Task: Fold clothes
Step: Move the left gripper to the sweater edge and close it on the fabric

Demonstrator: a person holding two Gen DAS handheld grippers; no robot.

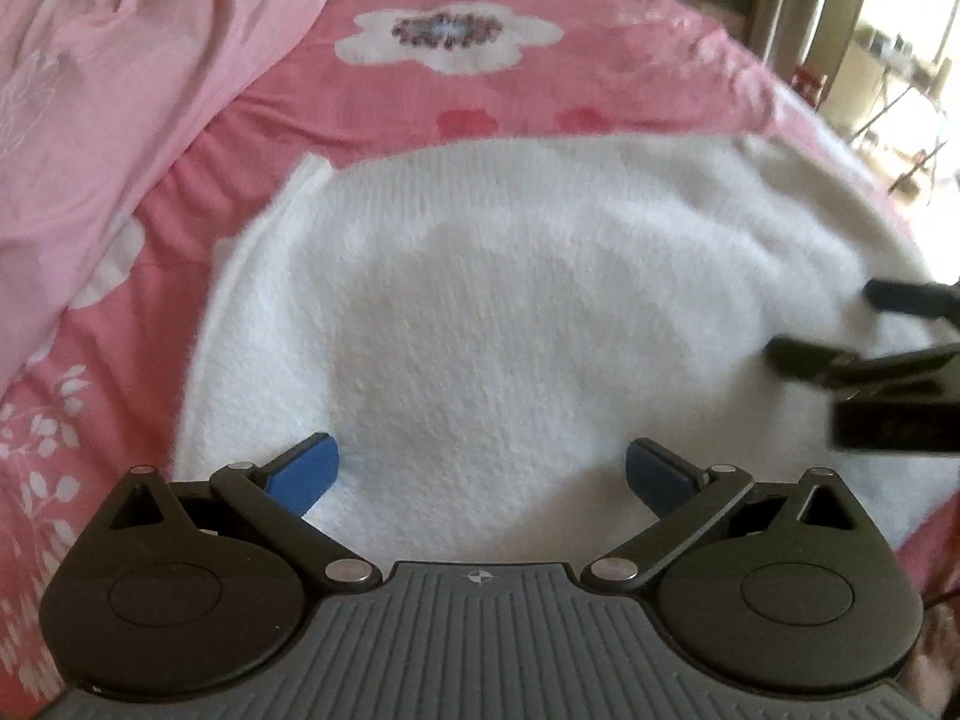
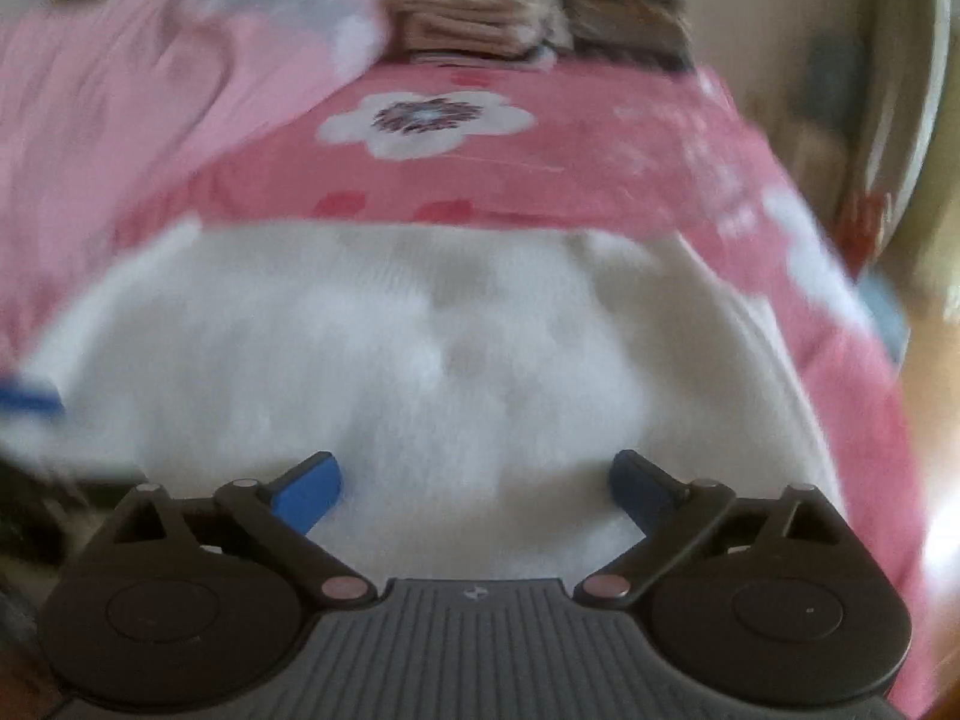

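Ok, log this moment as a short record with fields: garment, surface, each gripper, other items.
garment: white fuzzy sweater, lying flat
surface: pink floral bedspread
left gripper: open, above the sweater's near edge, nothing between its fingers
right gripper: open, nothing held
other items: light pink cloth at left; folded stack at the bed's far end

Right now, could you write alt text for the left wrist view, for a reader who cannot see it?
A white knit garment lies spread flat on a pink floral bedspread, with the open left hand-held gripper over its near edge, nothing between the blue pads. The right hand-held gripper reaches in from the right edge above the garment. A crumpled pink cloth lies at the left.
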